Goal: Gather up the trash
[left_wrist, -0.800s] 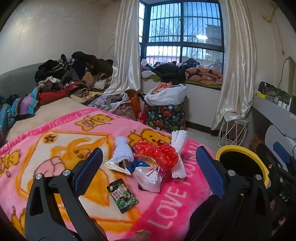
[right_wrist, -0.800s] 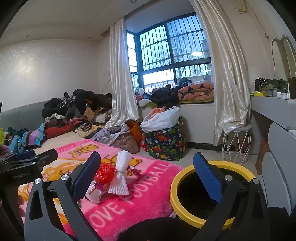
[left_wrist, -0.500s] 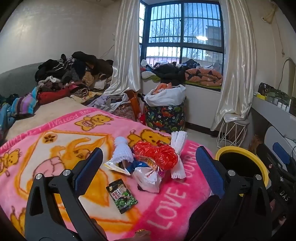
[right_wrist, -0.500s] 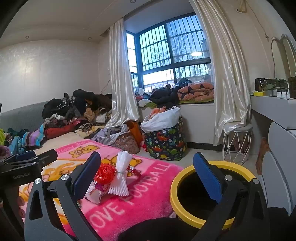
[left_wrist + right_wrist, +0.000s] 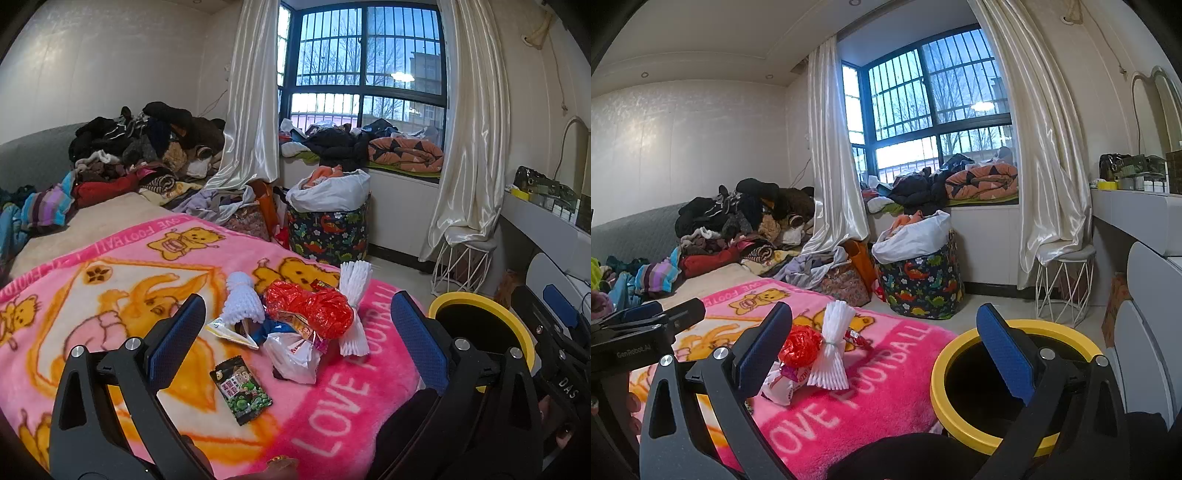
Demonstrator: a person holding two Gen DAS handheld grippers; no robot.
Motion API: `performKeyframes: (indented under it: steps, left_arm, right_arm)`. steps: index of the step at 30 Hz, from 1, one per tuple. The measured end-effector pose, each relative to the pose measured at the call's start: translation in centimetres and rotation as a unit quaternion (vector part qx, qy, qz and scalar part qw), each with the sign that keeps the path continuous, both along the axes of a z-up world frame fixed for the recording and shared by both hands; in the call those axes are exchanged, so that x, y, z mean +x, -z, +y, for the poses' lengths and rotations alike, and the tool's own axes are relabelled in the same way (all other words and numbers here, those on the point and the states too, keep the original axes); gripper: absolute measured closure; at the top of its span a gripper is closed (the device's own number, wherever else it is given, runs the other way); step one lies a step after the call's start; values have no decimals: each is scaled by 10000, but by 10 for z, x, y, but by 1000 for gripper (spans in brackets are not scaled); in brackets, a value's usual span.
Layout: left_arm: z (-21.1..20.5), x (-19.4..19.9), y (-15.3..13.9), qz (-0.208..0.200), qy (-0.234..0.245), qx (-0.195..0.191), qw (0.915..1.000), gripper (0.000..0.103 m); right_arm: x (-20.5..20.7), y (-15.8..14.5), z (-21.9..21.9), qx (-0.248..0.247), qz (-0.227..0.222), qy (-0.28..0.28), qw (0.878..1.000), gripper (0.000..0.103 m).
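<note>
Lot: trash pile, uncollected. On the pink blanket (image 5: pixel 110 295) lay a red crinkled bag (image 5: pixel 310 308), two white foam nets (image 5: pixel 242 304), a white plastic bag (image 5: pixel 293 352) and, apart at the pile's 7 o'clock, a green snack packet (image 5: pixel 242 393). The yellow-rimmed bin (image 5: pixel 960 347) stood off the blanket's edge at 3 o'clock from the pile; whether anything lay in its dark interior could not be told. Left gripper (image 5: pixel 295 339) was spread wide and empty, short of the pile. Right gripper (image 5: pixel 886 354) was likewise spread and empty, between pile and bin. Judged: nothing gathered yet; every piece remained.
</note>
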State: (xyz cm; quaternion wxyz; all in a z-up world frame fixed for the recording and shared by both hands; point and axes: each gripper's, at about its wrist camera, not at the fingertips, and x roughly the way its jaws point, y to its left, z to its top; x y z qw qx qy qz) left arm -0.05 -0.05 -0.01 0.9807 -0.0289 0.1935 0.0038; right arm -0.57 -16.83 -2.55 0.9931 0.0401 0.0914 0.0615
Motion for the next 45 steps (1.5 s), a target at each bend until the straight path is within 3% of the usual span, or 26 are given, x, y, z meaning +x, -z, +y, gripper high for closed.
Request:
performKeyframes:
  steps: [45]
  left_arm:
    - [-6, -4, -3, -33, 29, -39, 10000, 11]
  right_arm:
    - [2, -4, -12, 26, 25, 19, 10000, 6]
